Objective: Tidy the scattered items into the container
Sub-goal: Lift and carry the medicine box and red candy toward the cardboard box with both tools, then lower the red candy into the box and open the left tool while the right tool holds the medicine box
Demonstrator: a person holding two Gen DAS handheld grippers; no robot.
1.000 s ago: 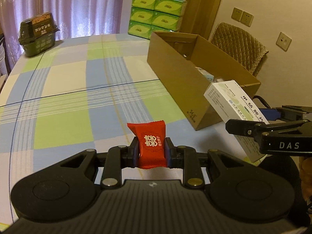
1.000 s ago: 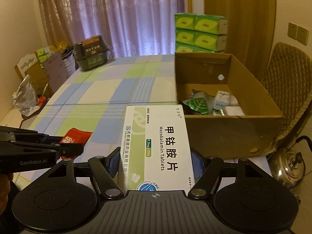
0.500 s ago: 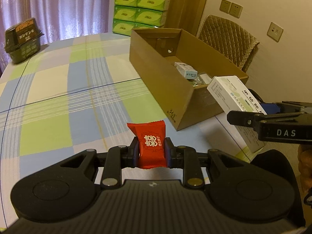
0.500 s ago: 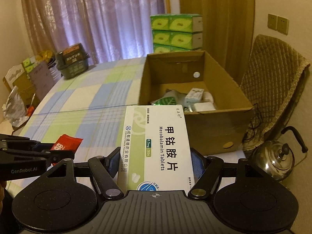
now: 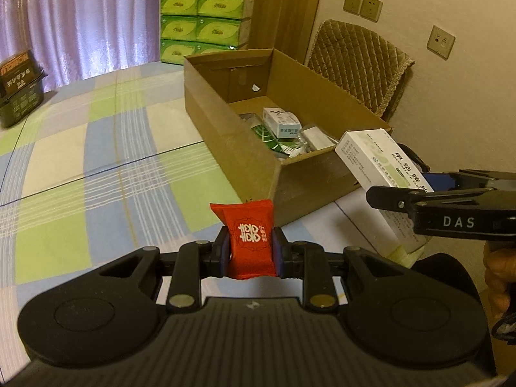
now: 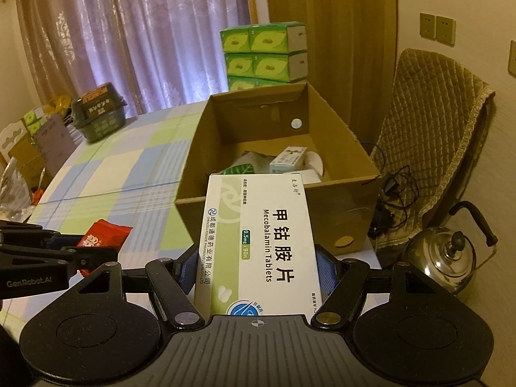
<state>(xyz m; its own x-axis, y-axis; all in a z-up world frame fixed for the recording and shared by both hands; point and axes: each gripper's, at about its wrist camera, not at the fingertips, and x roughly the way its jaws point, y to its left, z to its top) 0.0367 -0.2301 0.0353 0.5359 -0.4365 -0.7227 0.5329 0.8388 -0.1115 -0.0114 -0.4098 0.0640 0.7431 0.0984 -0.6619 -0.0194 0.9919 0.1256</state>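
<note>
The cardboard box (image 5: 258,161) is looming nearer than a second ago. The left gripper (image 5: 251,249) is pinching a red sachet (image 5: 250,240) above the checked table (image 5: 96,161) near its front edge; the right gripper (image 6: 258,267) is clamping a white tablet carton (image 6: 258,242) (Mecobalamin) just short of the box's near wall.

Sachet (image 5: 250,242): red, white double-character emblem. Tablet box (image 6: 258,242): white, pale green band and swirl, black lettering, blue round logo at bottom. Carton (image 5: 245,148): plain brown cardboard. Desk (image 5: 96,167) cloth: checked blue, green, cream, thin white stripes. Stacked tissue packs (image 5: 206,25): bright green, leaf print. Curtain (image 6: 145,38): purple sheer. Both claws: black; right claw (image 6: 257,271) pads blue.
</note>
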